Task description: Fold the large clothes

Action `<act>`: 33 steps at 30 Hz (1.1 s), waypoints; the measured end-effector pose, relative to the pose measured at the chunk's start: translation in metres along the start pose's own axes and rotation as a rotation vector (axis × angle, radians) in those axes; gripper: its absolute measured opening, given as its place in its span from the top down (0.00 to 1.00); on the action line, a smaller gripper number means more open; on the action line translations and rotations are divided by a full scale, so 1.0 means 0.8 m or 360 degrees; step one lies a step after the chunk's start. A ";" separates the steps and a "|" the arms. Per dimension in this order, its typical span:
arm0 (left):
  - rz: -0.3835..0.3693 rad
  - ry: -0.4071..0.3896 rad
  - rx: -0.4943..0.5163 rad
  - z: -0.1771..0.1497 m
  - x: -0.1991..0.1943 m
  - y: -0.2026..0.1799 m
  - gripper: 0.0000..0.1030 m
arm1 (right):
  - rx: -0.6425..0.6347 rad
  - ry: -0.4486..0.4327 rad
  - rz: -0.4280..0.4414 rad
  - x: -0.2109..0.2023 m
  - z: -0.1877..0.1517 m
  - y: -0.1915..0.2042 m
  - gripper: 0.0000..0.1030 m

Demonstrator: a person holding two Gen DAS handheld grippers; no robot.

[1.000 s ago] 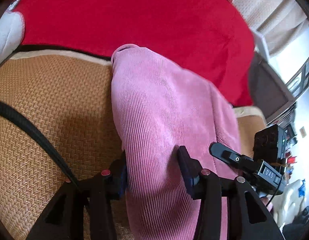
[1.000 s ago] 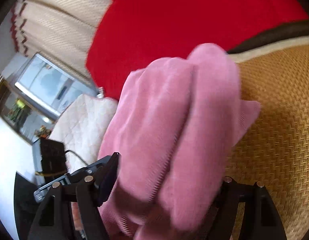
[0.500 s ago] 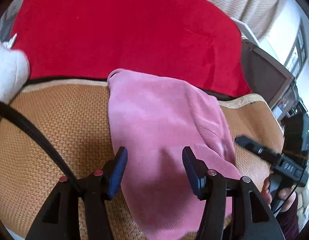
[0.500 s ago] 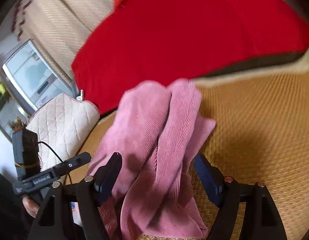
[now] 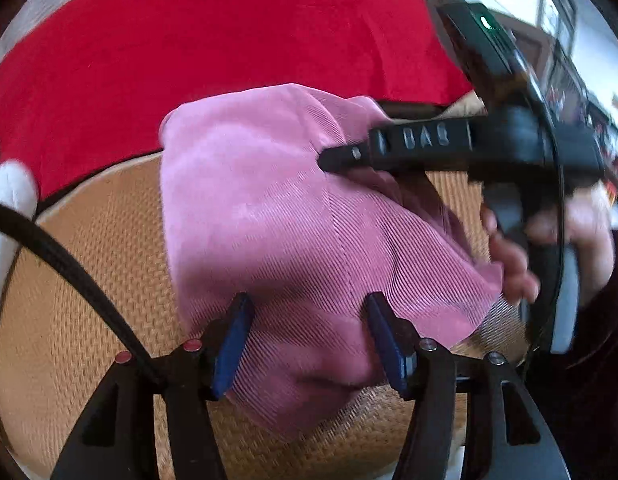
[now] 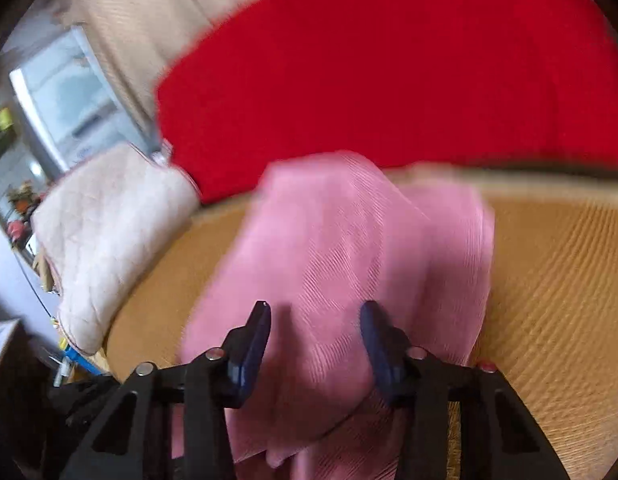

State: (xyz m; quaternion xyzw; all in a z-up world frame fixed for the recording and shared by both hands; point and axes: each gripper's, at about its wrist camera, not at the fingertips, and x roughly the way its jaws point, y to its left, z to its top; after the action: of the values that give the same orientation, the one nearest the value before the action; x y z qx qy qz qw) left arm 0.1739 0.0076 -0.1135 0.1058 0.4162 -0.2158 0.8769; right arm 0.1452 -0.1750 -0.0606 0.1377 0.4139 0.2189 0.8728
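Observation:
A pink ribbed garment (image 5: 277, 232) lies folded in a bundle on a woven tan mat (image 5: 81, 320). It also shows in the right wrist view (image 6: 349, 264), blurred. My left gripper (image 5: 307, 336) is open, its blue pads just above the garment's near edge, holding nothing. My right gripper (image 6: 315, 340) is open over the garment's near part and holds nothing. In the left wrist view the right gripper's black body (image 5: 449, 144) and the hand that holds it hover over the garment's right side.
A red cloth (image 5: 213, 48) covers the back behind the mat. A white quilted cushion (image 6: 109, 236) lies at the mat's left end. A black cable (image 5: 69, 264) crosses the left wrist view. Furniture and a window stand beyond.
Both grippers have let go of the pink garment and pulled back and up. The garment now lies on the mat. The right gripper has swung over the garment's right side.

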 end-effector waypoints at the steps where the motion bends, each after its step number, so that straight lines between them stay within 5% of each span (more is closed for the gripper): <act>1: 0.0034 -0.0007 0.0053 0.000 0.001 -0.006 0.40 | 0.0037 -0.0012 0.0044 -0.003 0.000 -0.008 0.62; 8: 0.0128 -0.0114 -0.0032 0.004 -0.033 -0.006 0.35 | 0.0016 -0.0099 -0.0042 -0.062 -0.016 -0.004 0.60; 10: 0.0235 -0.0197 -0.0040 -0.003 -0.057 -0.010 0.28 | -0.0017 -0.0140 -0.0099 -0.091 -0.030 0.005 0.43; 13: 0.0422 -0.0299 -0.0052 -0.014 -0.094 -0.022 0.24 | -0.0028 -0.0184 -0.0173 -0.128 -0.046 0.015 0.36; 17: 0.0493 -0.0352 -0.0156 -0.016 -0.139 -0.033 0.19 | -0.0104 -0.0196 -0.0363 -0.171 -0.069 0.039 0.30; 19: 0.0497 -0.0383 -0.0243 -0.020 -0.166 -0.022 0.12 | -0.0124 -0.0210 -0.0411 -0.192 -0.078 0.052 0.29; 33: 0.0762 -0.0640 -0.0463 -0.019 -0.313 0.001 0.07 | -0.0285 -0.0366 -0.0433 -0.308 -0.120 0.180 0.29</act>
State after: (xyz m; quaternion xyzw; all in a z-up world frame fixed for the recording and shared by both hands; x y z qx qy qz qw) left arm 0.0234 0.0869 0.0712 0.0298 0.2247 0.0411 0.9731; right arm -0.1071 -0.1666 0.1038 0.0263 0.3051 0.1177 0.9447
